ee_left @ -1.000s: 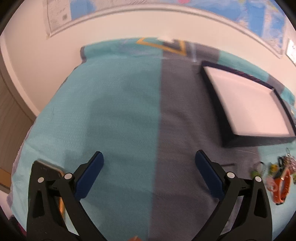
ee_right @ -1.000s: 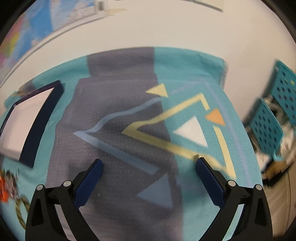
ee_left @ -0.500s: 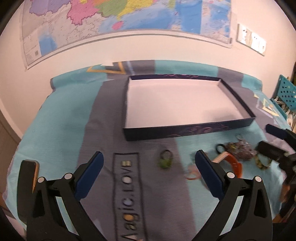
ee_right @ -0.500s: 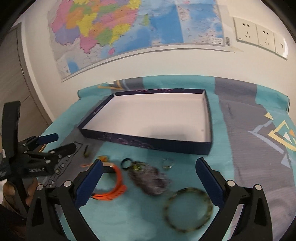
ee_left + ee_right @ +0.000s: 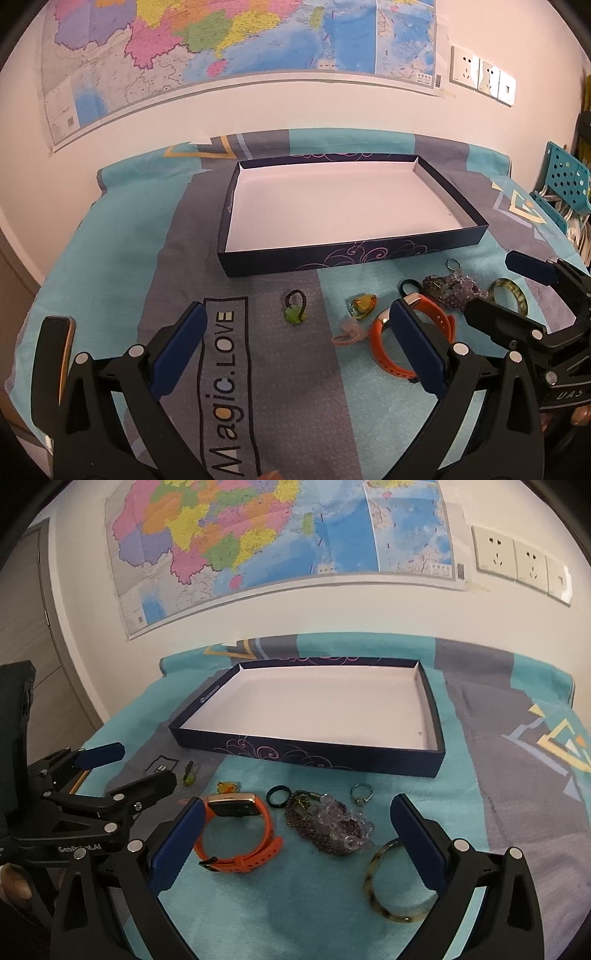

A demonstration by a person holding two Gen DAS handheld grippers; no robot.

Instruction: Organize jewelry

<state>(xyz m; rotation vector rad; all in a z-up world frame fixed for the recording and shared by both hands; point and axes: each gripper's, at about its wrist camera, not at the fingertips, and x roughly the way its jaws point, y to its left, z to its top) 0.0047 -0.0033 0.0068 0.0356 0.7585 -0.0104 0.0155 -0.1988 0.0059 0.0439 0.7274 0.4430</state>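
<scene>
A shallow dark blue box (image 5: 343, 255) (image 5: 306, 754) with a bare white floor lies on the cloth. In front of it are an orange watch (image 5: 439, 318) (image 5: 236, 864), a heap of bead bracelets (image 5: 450, 288) (image 5: 328, 823), a mottled bangle (image 5: 511, 290) (image 5: 391, 904), a black ring (image 5: 410, 286) (image 5: 277, 796), a silver ring (image 5: 361, 793), an amber brooch (image 5: 364, 304) and a green pendant (image 5: 294, 308). My left gripper (image 5: 297, 313) (image 5: 147, 764) hovers open near the pendant. My right gripper (image 5: 298, 806) (image 5: 506, 291) hovers open over the watch and beads. Neither holds anything.
A teal and grey patterned cloth (image 5: 129, 229) covers the table. A phone (image 5: 55, 350) lies at the left edge. A teal perforated basket (image 5: 565, 181) stands off the right side. A wall with a map (image 5: 277, 535) and sockets (image 5: 517, 565) rises behind the box.
Both cameras swung from bare cloth at the table's sides round to face the box and the jewelry. Both grippers stayed open, and each now shows in the other's view.
</scene>
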